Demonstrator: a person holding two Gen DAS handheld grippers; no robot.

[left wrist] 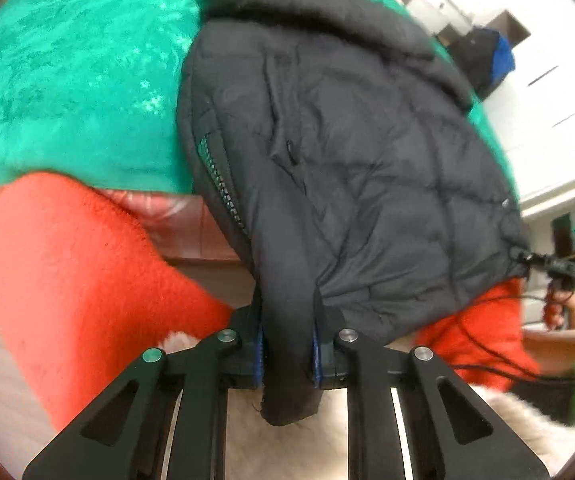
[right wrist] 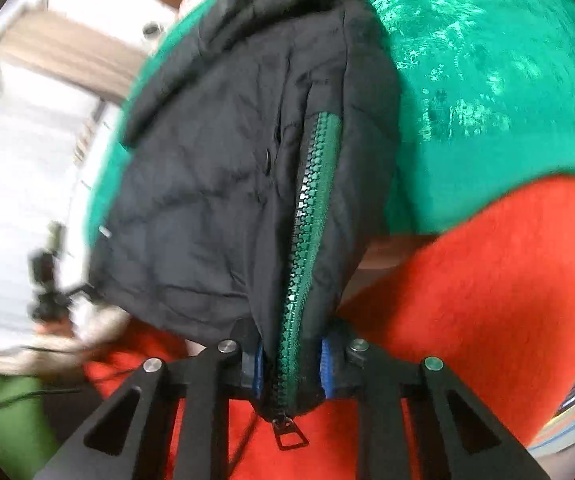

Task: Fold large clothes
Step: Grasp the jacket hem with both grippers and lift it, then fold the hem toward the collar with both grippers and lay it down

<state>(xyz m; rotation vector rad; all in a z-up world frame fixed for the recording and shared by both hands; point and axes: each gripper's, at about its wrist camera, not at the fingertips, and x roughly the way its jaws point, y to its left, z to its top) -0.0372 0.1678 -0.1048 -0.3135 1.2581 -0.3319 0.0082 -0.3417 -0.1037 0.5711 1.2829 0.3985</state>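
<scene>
Dark puffer jacket (left wrist: 347,152) across the frame's centre over green cover (left wrist: 67,72), hem pinched by left gripper (left wrist: 287,354) and zipper edge (right wrist: 307,240) by right gripper (right wrist: 292,360), low centre.

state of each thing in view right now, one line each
black puffer jacket: draped over the green surface, hem pinched at two places
zipper: unzipped, teeth exposed
left hand-held gripper: shut on jacket edge
right hand-held gripper: shut on zipper edge
</scene>
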